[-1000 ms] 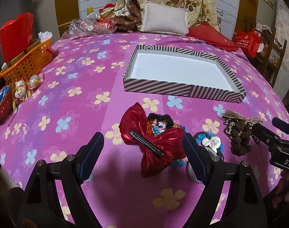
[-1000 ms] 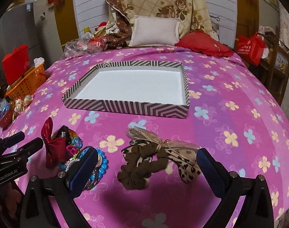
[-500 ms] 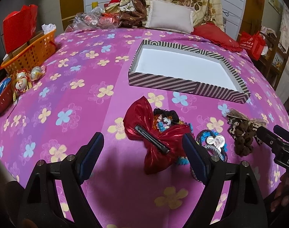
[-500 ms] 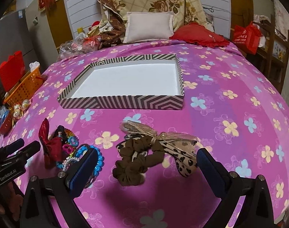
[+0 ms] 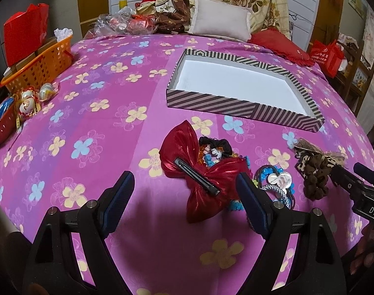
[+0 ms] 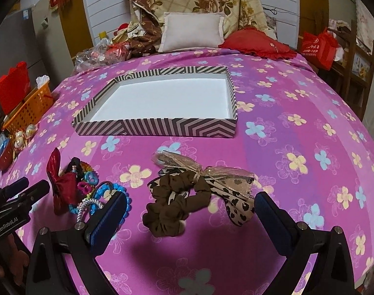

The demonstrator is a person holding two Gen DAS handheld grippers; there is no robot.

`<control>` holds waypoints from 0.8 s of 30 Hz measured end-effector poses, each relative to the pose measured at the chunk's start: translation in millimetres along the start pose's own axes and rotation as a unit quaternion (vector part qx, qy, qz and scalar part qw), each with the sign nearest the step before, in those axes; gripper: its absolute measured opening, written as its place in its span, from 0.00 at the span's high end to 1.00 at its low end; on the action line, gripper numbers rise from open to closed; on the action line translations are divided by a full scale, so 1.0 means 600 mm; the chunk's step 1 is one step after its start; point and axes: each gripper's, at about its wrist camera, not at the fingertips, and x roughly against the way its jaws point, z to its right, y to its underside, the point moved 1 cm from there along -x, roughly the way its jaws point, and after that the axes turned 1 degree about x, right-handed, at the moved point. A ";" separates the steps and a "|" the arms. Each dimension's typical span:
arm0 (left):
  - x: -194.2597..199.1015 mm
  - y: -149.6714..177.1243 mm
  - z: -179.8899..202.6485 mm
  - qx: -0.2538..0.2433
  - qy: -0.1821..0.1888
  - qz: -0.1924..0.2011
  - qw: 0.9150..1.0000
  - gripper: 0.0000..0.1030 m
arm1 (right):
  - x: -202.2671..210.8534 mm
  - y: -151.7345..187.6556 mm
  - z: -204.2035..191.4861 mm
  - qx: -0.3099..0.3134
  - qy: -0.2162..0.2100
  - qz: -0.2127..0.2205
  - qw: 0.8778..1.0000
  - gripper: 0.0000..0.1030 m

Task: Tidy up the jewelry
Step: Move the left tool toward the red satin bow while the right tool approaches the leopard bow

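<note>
Nothing is sitting in the striped box point(image 5: 243, 103) yet, its white floor showing bare, so sorting is judged to be just starting. All the accessories are lying on the bed point(image 5: 93, 123) on the near side of the box, between the box's near wall and the two grippers. The left gripper point(image 5: 184, 196) is hovering with jaws spread wide and holding nothing; the red bow clip point(image 5: 199, 174) is lying straight ahead between its fingertips, just nearer than the box's near-left corner. The clip's black bar is running diagonally, from the box-side left down toward the right fingertip, so the jaws are probably needing a twist or a pinch across the bow's narrow middle. Behind the bow, toward the box, a small heap of black and coloured hair ties point(image 5: 216, 150) is touching it; a blue beaded bracelet pile point(image 5: 275, 184) is lying just beside the bow, away from the box's left end. The right gripper point(image 6: 189, 206) is also hanging wide apart and empty, with the brown scrunchie point(image 6: 179, 204) and its leopard ribbon point(image 6: 226, 184) sitting between the fingertips, below the middle of the box's near wall; its long axis is running roughly parallel to that wall. Each hand is nearer its own piece; the box is lying well beyond both.
</note>
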 end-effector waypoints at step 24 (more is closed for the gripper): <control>0.009 0.000 -0.058 0.029 0.011 -0.014 0.999 0.18 | 0.010 -0.001 -0.010 0.032 -0.020 0.008 0.999 0.00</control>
